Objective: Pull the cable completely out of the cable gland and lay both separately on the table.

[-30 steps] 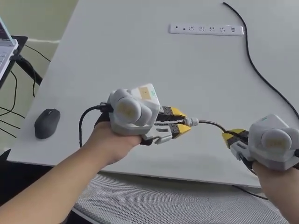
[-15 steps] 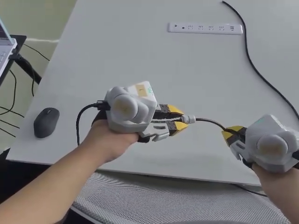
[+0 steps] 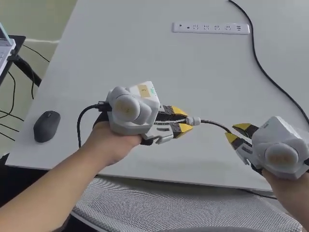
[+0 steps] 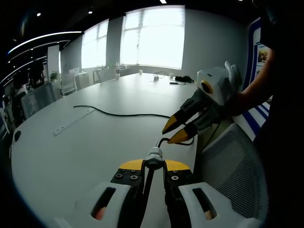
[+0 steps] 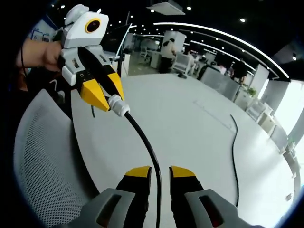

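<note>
- The left tool (image 3: 183, 121) is clamped on the white cable gland (image 3: 193, 121). The gland pokes out past the tool's yellow tips, in the air above the near edge of the table (image 3: 145, 53).
- The black cable (image 3: 215, 125) leaves the gland toward 4 o'clock in the head view and runs between the jaws of the right tool (image 3: 237, 133).
- Those jaws stand apart. In the right gripper view the cable lies in the gap against one jaw, not pinched.
- The step in hand looks like the pull-out: the cable is threaded in the gland and nothing is laid down yet.
- The next move calls for the right tool to close on the cable, then draw away toward 4 o'clock while the left tool holds the gland firm.
</note>
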